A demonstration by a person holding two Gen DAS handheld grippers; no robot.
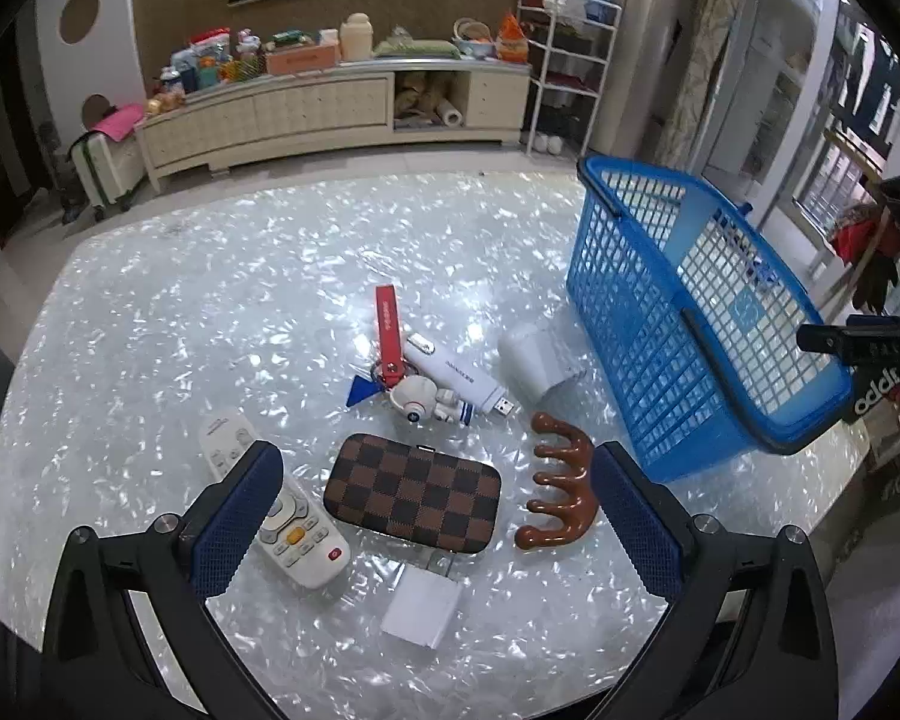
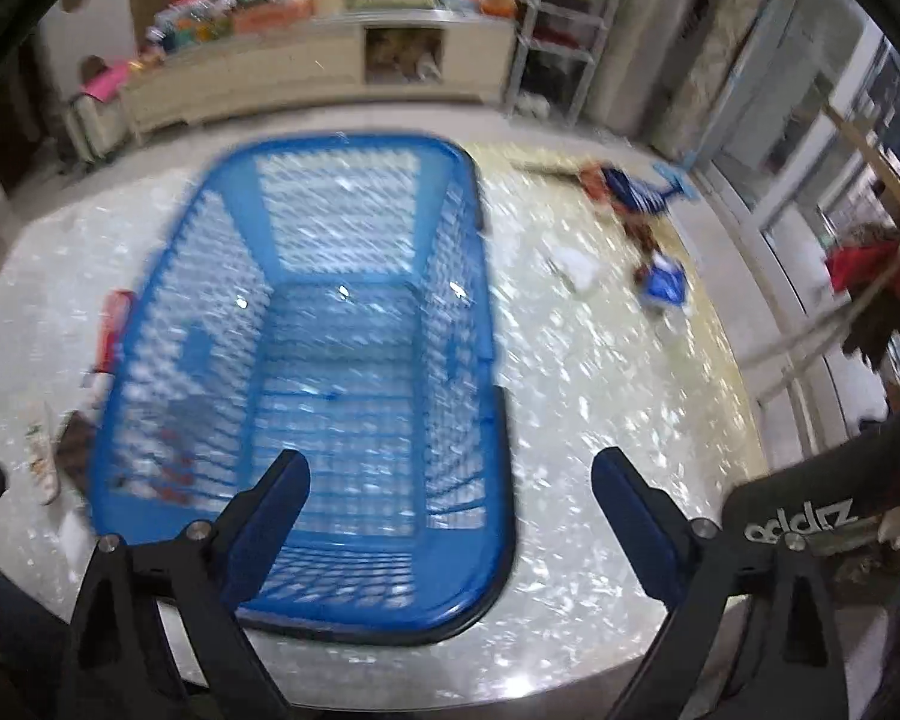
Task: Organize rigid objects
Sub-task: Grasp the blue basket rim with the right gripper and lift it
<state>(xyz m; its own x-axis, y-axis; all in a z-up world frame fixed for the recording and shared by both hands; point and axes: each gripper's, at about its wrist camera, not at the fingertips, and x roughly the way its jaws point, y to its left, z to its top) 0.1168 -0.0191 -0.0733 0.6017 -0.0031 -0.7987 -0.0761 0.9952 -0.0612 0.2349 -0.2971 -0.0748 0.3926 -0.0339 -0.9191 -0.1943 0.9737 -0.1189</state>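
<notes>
My left gripper (image 1: 435,486) is open and empty, hovering over a brown checkered case (image 1: 413,492). A white remote (image 1: 282,510) lies by its left finger and a brown wooden comb-like massager (image 1: 555,489) by its right finger. A white charger block (image 1: 423,603) lies nearer me. Farther off are a red-strap keychain with an astronaut figure (image 1: 399,372), a white USB stick (image 1: 459,375) and a white cup on its side (image 1: 534,360). The blue mesh basket (image 1: 690,312) stands to the right. My right gripper (image 2: 450,489) is open and empty over the near rim of the basket (image 2: 306,372), which holds nothing.
The pearly round table (image 1: 210,300) carries everything. In the blurred right wrist view, small blue, white and orange items (image 2: 642,222) lie on the table right of the basket. A low cabinet (image 1: 330,102) and a white rack (image 1: 570,72) stand beyond the table.
</notes>
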